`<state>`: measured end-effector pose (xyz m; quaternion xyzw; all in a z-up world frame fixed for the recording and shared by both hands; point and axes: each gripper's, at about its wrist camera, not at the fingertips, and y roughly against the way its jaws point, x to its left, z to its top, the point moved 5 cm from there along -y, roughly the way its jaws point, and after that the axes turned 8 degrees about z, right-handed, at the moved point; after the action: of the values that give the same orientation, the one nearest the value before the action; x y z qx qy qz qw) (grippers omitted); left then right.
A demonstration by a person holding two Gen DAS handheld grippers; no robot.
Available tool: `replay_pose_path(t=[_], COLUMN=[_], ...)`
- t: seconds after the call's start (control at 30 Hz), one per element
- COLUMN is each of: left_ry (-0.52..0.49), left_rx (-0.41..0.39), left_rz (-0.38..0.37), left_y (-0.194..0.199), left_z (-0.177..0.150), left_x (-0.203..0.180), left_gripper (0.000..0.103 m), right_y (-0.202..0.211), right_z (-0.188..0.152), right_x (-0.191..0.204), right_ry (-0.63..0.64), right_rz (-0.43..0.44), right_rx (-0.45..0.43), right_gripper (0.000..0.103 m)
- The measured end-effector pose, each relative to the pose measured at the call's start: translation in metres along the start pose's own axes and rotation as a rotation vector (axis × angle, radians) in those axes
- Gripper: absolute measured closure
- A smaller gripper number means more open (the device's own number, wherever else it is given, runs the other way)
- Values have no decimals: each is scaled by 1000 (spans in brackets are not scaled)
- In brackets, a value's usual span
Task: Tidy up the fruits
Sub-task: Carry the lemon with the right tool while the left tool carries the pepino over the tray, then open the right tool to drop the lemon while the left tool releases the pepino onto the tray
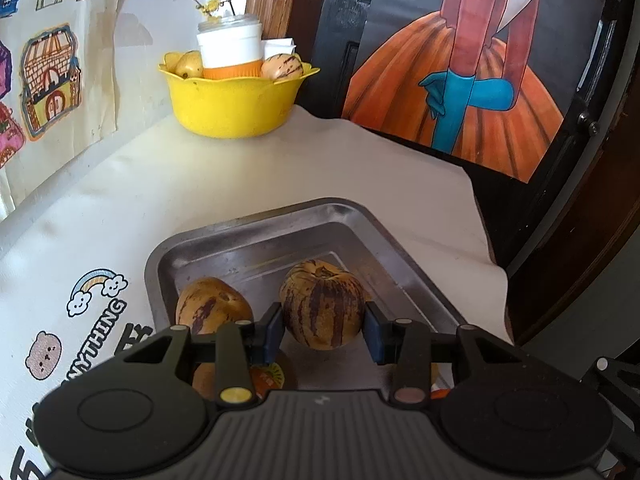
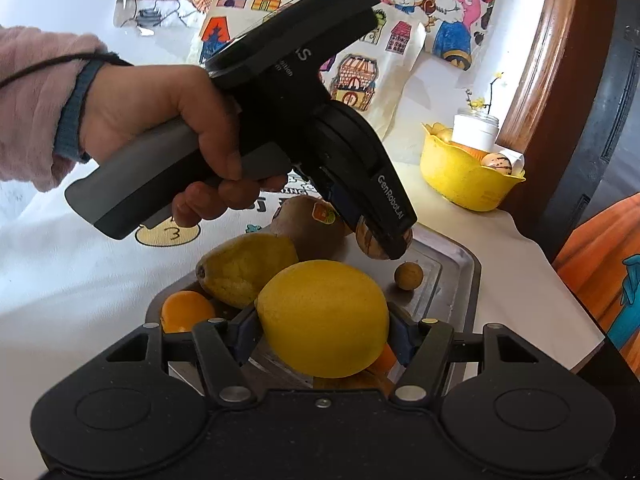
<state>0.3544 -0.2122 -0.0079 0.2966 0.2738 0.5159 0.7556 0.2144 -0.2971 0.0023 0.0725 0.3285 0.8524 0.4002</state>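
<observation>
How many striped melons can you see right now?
3. One is clamped in the left gripper over the tray: melon. One lies in the tray beside it. One sits in the yellow bowl. More may be hidden.

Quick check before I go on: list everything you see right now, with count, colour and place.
metal tray: one, silver, on the near part of the table
striped fruit: two seen in the tray, tan with purple streaks; one between the left pads
lemon: one, yellow, between the right pads
pear-like fruit: one, yellow-green, in the tray
kiwi: one, brown with sticker, in the tray
small round fruit: one, brown, in the tray
yellow bowl: one, far end of the table, holding fruit and a white cup
tablecloth: white, printed
left hand-held gripper: black, closed on the striped fruit
right hand-held gripper: black, closed on the lemon
</observation>
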Motion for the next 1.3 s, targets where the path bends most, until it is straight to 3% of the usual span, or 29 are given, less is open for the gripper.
replay_pose_path(t=[0.5, 1.3], left_ry=[-22, -49], left_rx=[-7, -18], left_rz=[13, 56], left_y=[-9, -18], left_z=[1, -1], left_x=[3, 3], left_gripper=[57, 56], right_y=[-17, -28], right_z=[-2, -3], right_x=[12, 7], right_ry=[71, 45], right_rz=[-44, -32], right_rx=[51, 81], right_gripper=[38, 37])
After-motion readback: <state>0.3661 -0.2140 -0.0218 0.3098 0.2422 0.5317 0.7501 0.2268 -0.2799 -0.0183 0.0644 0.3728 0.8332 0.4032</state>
